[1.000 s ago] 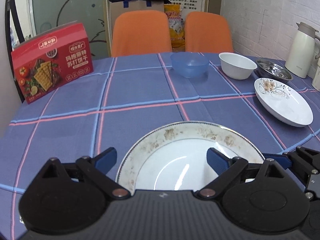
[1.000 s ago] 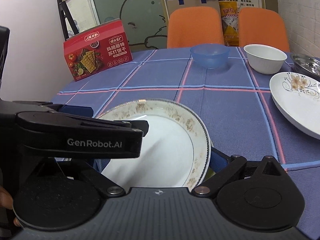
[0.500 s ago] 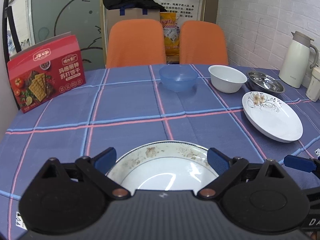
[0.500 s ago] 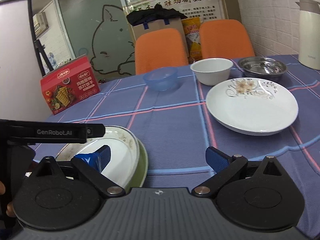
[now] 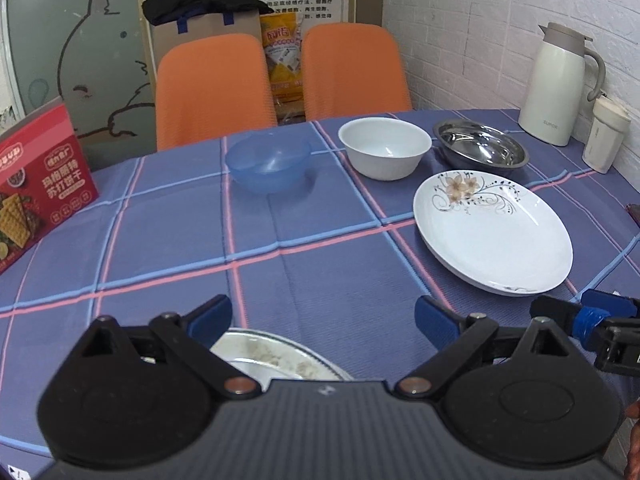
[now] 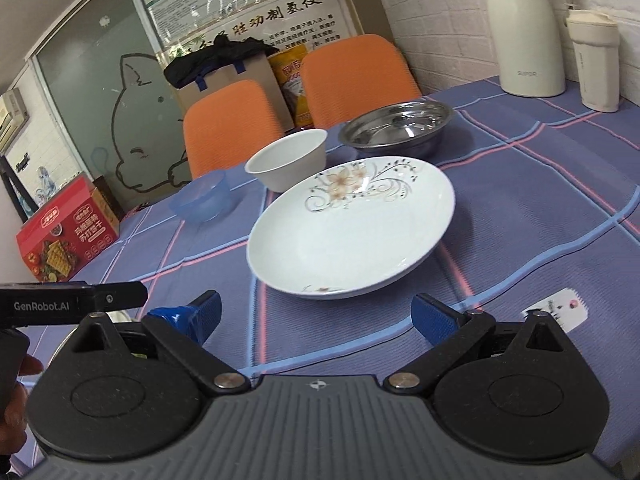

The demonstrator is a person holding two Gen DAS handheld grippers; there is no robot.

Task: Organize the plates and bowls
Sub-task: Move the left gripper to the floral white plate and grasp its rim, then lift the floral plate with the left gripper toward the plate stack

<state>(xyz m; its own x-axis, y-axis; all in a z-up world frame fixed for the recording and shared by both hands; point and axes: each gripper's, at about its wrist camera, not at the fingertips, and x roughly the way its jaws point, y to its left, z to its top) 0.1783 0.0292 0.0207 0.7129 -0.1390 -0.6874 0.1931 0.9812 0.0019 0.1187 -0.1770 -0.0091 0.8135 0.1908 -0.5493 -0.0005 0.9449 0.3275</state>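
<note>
A gold-rimmed plate (image 5: 276,356) lies on the tablecloth right under my left gripper (image 5: 323,316), which is open and pulled back over its far rim. My right gripper (image 6: 316,316) is open too, facing the near edge of a white flowered plate (image 6: 352,228), with a small gap between them. That flowered plate (image 5: 492,232) sits at the right in the left wrist view. Behind it stand a white bowl (image 6: 286,164), a steel bowl (image 6: 396,128) and a blue plastic bowl (image 6: 200,200). The right gripper's finger (image 5: 592,312) shows at the left view's right edge.
A red cracker box (image 5: 36,184) stands at the table's left edge. A white thermos jug (image 6: 520,28) and a cream cup (image 6: 596,64) stand by the brick wall at the right. Two orange chairs (image 5: 212,88) are behind the table. A white sticker (image 6: 556,308) lies near the front edge.
The left gripper drew back from the gold-rimmed plate, which now lies mostly beneath it. The right gripper let go of that plate's rim and swung right toward the flowered plate.
</note>
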